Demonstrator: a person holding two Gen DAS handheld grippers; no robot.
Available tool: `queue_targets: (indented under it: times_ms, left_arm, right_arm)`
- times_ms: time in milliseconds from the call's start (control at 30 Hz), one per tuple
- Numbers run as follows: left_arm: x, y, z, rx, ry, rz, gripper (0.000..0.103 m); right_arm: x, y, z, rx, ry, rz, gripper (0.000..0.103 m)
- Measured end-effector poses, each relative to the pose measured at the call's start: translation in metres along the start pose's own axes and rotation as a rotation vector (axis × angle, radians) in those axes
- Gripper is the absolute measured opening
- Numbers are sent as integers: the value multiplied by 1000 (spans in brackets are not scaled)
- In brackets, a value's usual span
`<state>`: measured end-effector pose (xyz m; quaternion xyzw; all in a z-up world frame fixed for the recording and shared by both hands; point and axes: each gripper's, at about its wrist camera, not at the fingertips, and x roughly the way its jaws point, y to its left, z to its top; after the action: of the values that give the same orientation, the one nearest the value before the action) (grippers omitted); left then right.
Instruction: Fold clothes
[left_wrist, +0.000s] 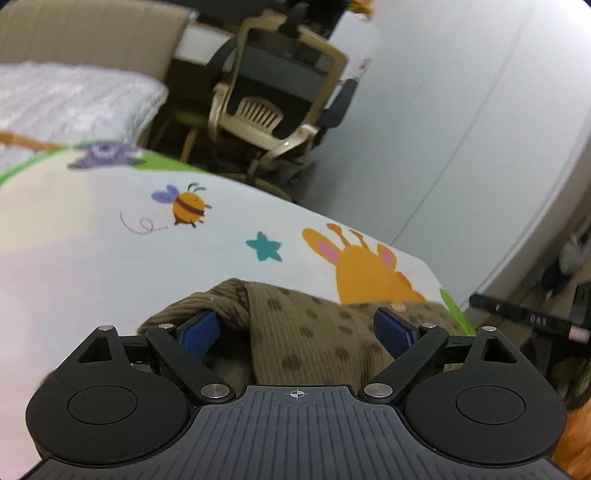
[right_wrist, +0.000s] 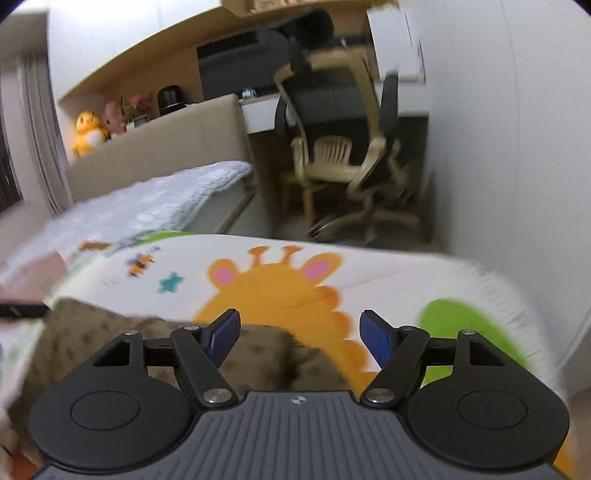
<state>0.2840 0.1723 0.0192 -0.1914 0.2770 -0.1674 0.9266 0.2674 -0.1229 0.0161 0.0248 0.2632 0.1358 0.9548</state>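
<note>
Olive-brown ribbed spotted garment (left_wrist: 295, 332) bunched at near edge of cartoon-print white play mat (left_wrist: 110, 240); left gripper (left_wrist: 295, 325) and right gripper (right_wrist: 298, 336) both spread wide over it, gripping nothing; fold stage unclear, layers lie rumpled.

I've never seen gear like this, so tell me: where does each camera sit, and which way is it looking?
Left wrist: sits on the left gripper, looking forward over the brown garment and printed mat toward the chair; only its open blue fingers show.
Right wrist: sits on the right gripper, facing likewise; its open fingers show.
Shared: garment, mat, chair, bed.
</note>
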Motion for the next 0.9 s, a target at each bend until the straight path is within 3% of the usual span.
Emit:
queue_targets:
  times_ms: [67, 167, 300, 400, 500, 633, 900]
  left_arm:
    - [-8, -6, 1, 37, -23, 4, 94]
    - [-19, -16, 3, 90, -57, 6, 95]
    - [14, -38, 1, 67, -16, -134, 97]
    - [60, -29, -21, 32, 119, -86, 97]
    - [67, -17, -41, 84, 139, -75, 96]
    - [44, -19, -48, 113, 124, -50, 96]
    - [8, -29, -81, 107, 78, 78, 97]
  right_arm:
    - [-15, 7, -6, -69, -23, -26, 72]
    - [-21, 27, -6, -116, -43, 25, 72]
    - [5, 54, -14, -90, 40, 158, 72]
    - [26, 66, -37, -102, 138, 161, 72]
    - [11, 66, -54, -144, 144, 148, 72]
    - [-19, 51, -73, -144, 176, 118, 76]
    - [-61, 40, -101, -104, 158, 41, 81]
